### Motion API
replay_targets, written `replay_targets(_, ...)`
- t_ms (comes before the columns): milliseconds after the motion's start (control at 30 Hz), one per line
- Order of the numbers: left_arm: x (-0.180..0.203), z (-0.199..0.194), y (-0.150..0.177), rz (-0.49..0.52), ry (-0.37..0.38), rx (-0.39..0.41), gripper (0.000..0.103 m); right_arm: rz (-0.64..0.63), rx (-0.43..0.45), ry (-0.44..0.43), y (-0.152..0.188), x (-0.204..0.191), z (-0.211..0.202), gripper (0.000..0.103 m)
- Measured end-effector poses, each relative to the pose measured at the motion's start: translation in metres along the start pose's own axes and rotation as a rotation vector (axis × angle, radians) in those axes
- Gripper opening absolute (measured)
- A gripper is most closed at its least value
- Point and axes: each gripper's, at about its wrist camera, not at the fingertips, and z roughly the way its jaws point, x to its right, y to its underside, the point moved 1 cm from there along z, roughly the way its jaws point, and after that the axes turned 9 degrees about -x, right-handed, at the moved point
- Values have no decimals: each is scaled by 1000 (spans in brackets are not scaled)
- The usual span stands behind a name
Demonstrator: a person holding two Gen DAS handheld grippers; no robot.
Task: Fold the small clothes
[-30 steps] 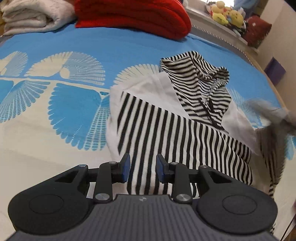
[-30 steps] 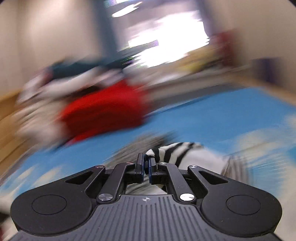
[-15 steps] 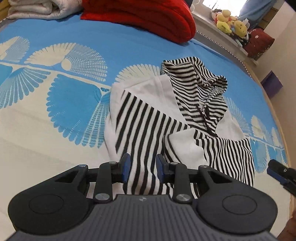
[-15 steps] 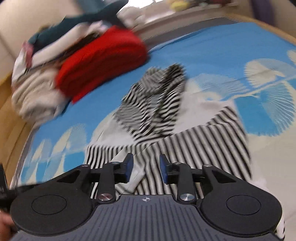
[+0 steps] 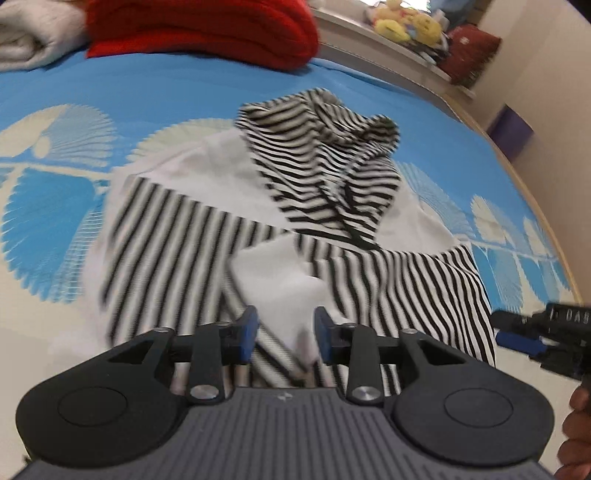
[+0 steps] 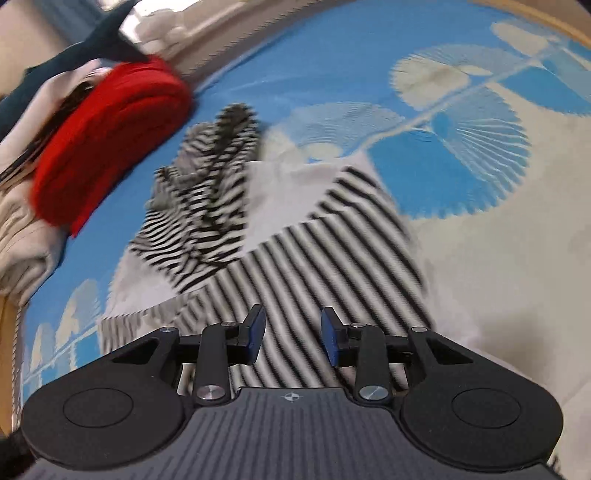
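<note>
A small black-and-white striped hooded top [image 5: 177, 236] lies on the blue and cream bed cover [image 5: 55, 206], its hood [image 5: 332, 155] toward the far side. A white folded sleeve end [image 5: 280, 280] lies on its lower middle. My left gripper [image 5: 284, 332] is open just above that sleeve end, holding nothing. My right gripper [image 6: 293, 334] is open over the striped body [image 6: 314, 266] near its hem, empty. The right gripper also shows at the right edge of the left wrist view [image 5: 532, 336].
A folded red blanket [image 5: 207, 29] and a pale folded blanket [image 5: 33, 40] lie at the bed's far end. Stuffed toys [image 5: 406, 26] and a red cushion [image 5: 469, 55] sit on a ledge beyond. The bed's wooden edge [image 5: 535, 192] runs along the right.
The right gripper let go of the striped sleeve, opened and dropped low over the garment. The sleeve now lies folded across the body. The left gripper moved closer to the sleeve end.
</note>
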Motion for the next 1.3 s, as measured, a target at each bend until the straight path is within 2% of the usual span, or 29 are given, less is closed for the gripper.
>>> replay_targets(33, 7, 4, 1, 19, 0, 5, 50, 15, 1, 11, -3, 3, 1, 36)
replay_targets(100, 17, 12, 4, 58, -13, 6, 65, 34, -2, 6, -6, 8, -1, 36)
replay_targets(267, 30, 39, 15, 136, -115, -41, 66, 58, -13, -11, -11, 13, -3, 36)
replay_targets(333, 28, 44, 17, 138, -167, -53, 42, 67, -26, -7, -12, 13, 0, 36)
replay_targets(367, 25, 42, 17, 129, -192, -43, 19, 70, -34, -7, -12, 13, 1, 36)
replay_targets(400, 20, 34, 15, 99, -201, -25, 19, 72, -42, -7, -12, 13, 3, 36)
replay_targets(533, -7, -17, 12, -98, -141, 69, 21, 77, -61, 0, -9, 12, 5, 36)
replay_targets(600, -22, -35, 16, -166, -129, 82, 23, 86, -71, 0, -6, 12, 7, 36)
replay_targets(667, -42, -44, 20, -236, -141, 72, 25, 95, -87, 1, -3, 11, 9, 36)
replay_targets(700, -54, -45, 21, -279, -122, 57, 32, 101, -93, -1, -2, 10, 10, 36)
replay_targets(767, -77, -43, 20, -382, -32, 14, 41, 106, -95, 0, 2, 8, 11, 36)
replay_targets(800, -86, -43, 19, -415, 1, 9, 42, 105, -93, 5, 3, 7, 11, 36)
replay_targets(867, -98, -41, 15, -437, 8, 5, 46, 107, -88, 13, 6, 5, 11, 36)
replay_targets(967, -114, -35, 15, -488, 26, -15, 46, 114, -90, 14, 7, 1, 12, 36)
replay_targets(1033, -121, -25, 19, -524, 46, -54, 46, 106, -87, 11, 8, -3, 11, 36)
replay_targets(1133, -121, -6, 22, -517, 46, -118, 46, 93, -87, 12, 9, -6, 11, 37)
replay_targets(1233, -117, 2, 24, -492, 23, -132, 45, 103, -93, 15, 8, -5, 12, 37)
replay_targets(1267, -114, 2, 24, -472, 12, -133, 39, 107, -95, 17, 8, -4, 13, 37)
replay_targets(1300, -111, 2, 23, -452, -6, -132, 17, 111, -97, 17, 7, -3, 13, 37)
